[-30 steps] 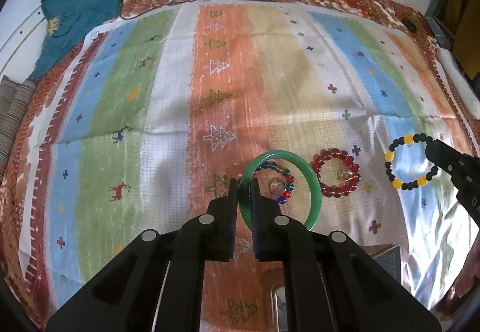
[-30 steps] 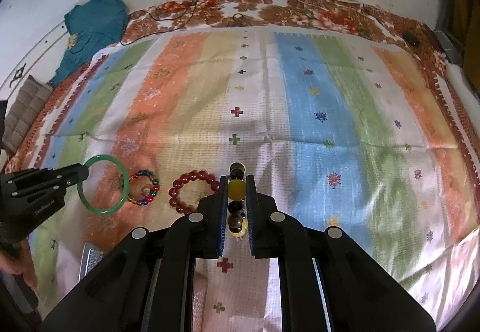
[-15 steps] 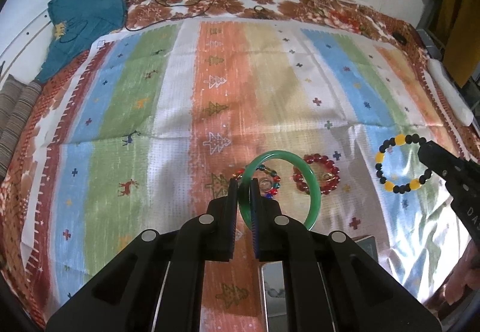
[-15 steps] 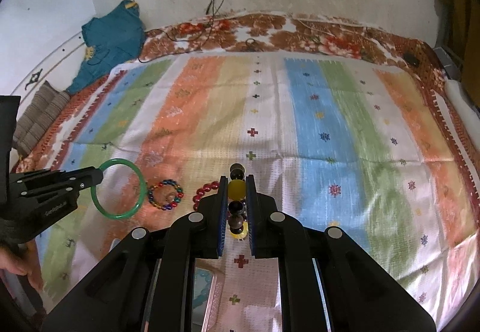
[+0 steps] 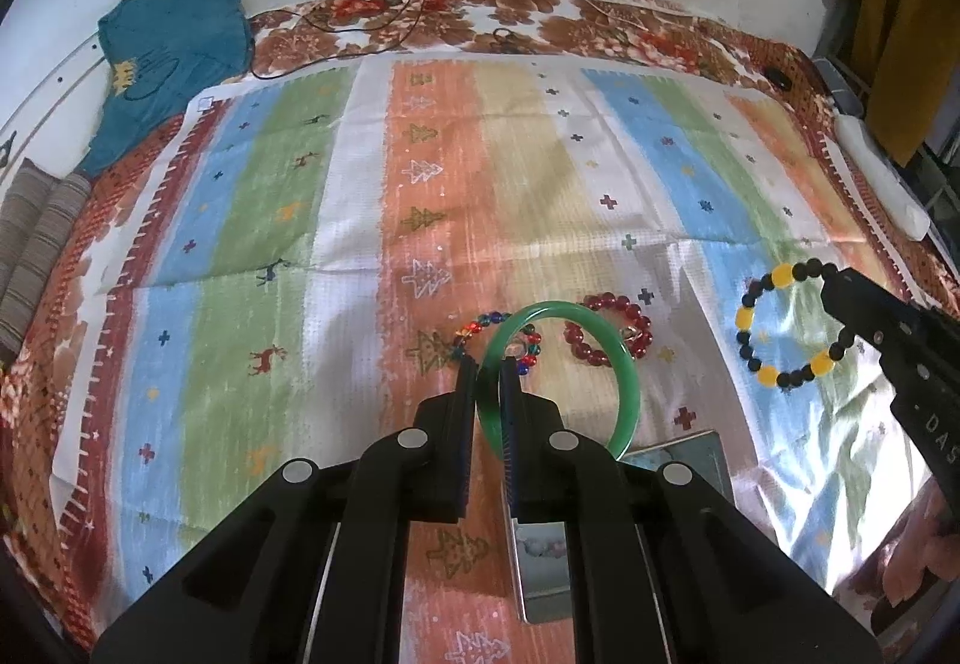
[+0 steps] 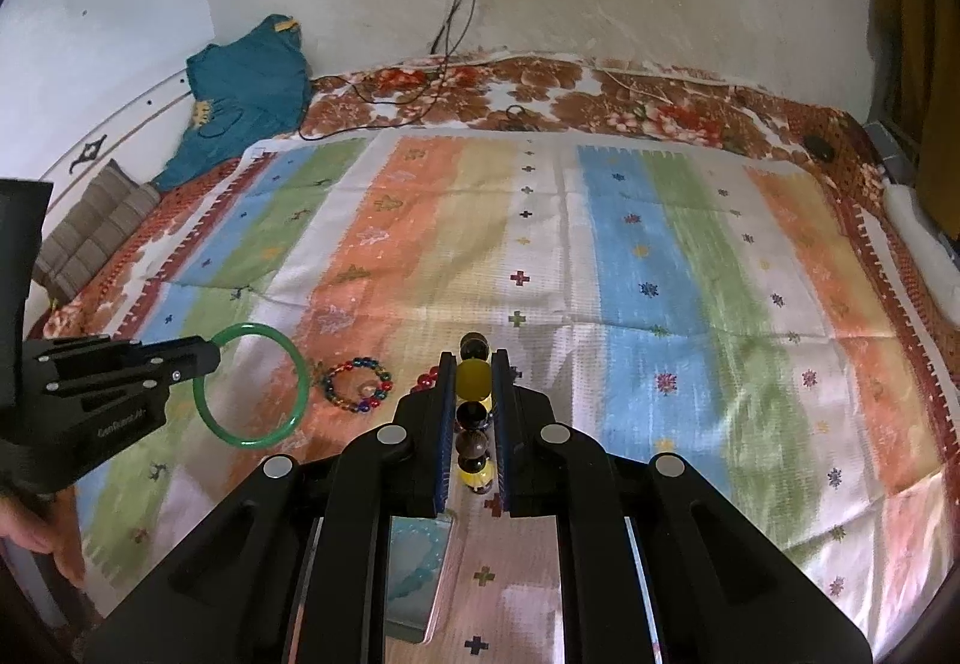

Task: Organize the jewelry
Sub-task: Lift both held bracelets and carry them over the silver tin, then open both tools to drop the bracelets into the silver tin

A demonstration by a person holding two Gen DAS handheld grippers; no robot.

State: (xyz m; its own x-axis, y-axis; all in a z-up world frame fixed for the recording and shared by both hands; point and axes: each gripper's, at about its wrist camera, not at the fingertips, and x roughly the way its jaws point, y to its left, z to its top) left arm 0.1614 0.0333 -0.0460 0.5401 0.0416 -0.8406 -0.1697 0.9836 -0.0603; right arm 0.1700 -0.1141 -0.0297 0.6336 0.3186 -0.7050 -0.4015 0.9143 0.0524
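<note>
Each gripper you hold pinches a bracelet above the striped cloth (image 5: pixel 288 220).
Your left gripper (image 5: pixel 487 371) clamps the green glass bangle (image 5: pixel 624 364), your right gripper (image 6: pixel 474 364) the black-and-yellow bead bracelet (image 5: pixel 756 304); red bead bracelet (image 5: pixel 606 334) and multicoloured bead bracelet (image 6: pixel 357 385) lie beneath.

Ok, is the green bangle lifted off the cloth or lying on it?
Lifted. The left tongs are shut on the green bangle, and the right wrist view shows it hanging from them over the striped cloth.

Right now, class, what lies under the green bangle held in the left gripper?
Through the bangle show the multicoloured bracelet and the striped cloth. Its rim hides part of the red bracelet.
</note>
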